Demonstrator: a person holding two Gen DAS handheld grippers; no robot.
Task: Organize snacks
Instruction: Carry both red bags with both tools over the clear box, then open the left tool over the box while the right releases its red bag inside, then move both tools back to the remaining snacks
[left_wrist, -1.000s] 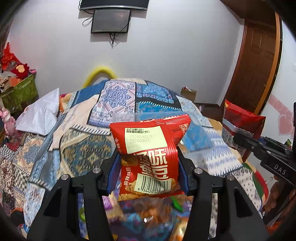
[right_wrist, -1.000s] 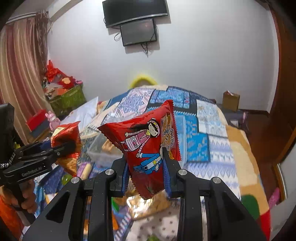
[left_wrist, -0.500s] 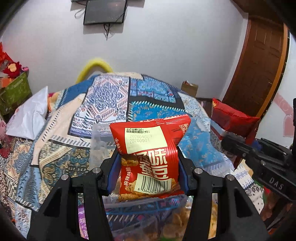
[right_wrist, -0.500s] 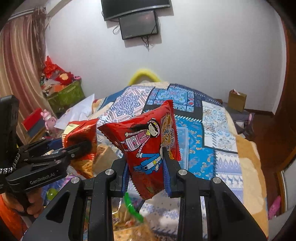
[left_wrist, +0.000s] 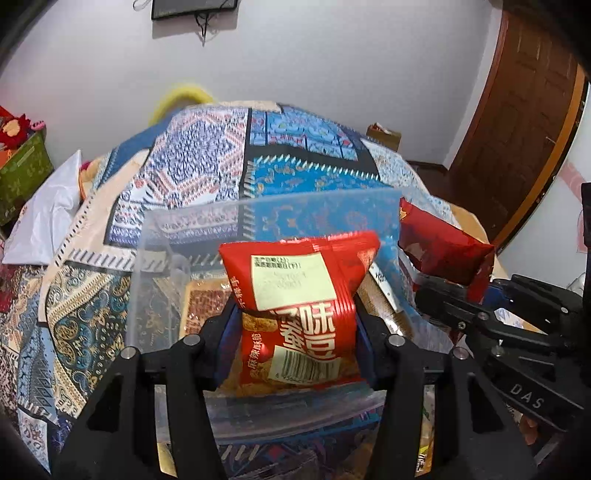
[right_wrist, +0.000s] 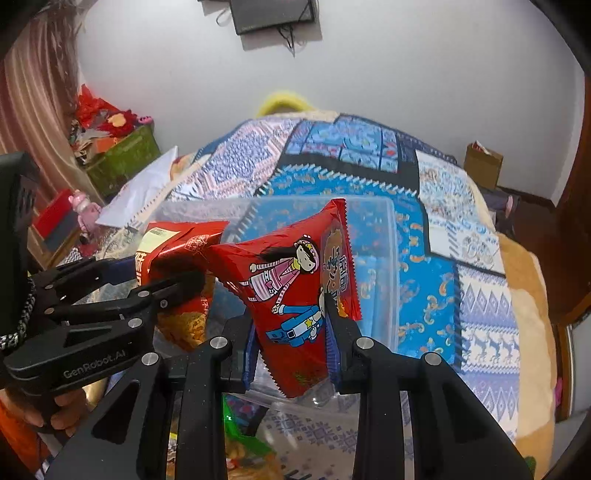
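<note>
Red and shiny, a snack bag with a barcode (left_wrist: 299, 310) sits in the middle of the left wrist picture. The left gripper (left_wrist: 297, 332) pinches it from both sides, with its blue pads pressed into the bag. A white label is stuck near the top of the bag. Behind and under the bag is a clear plastic box (left_wrist: 258, 206), and I can see more snack packs lying inside it. The box rests on a bed with a blue patchwork quilt (left_wrist: 207, 166). At the far left of this picture lies a white pillow (left_wrist: 44, 221). At the right side of this picture, the right gripper (left_wrist: 443, 295) holds a dark red bag over the box edge.

In the right wrist picture, the left gripper (right_wrist: 177, 280) comes in from the left side, and a hand (right_wrist: 62, 410) grips its handle at the lower left. It holds its bag beside the box wall. In the middle, the right gripper (right_wrist: 291, 343) squeezes a red snack bag with a cartoon girl (right_wrist: 291, 291) on it. The bag stands up, tilted, in front of the clear plastic box. At the far right the quilt hangs over the edge of the bed, near a brown door (right_wrist: 576, 221).
</note>
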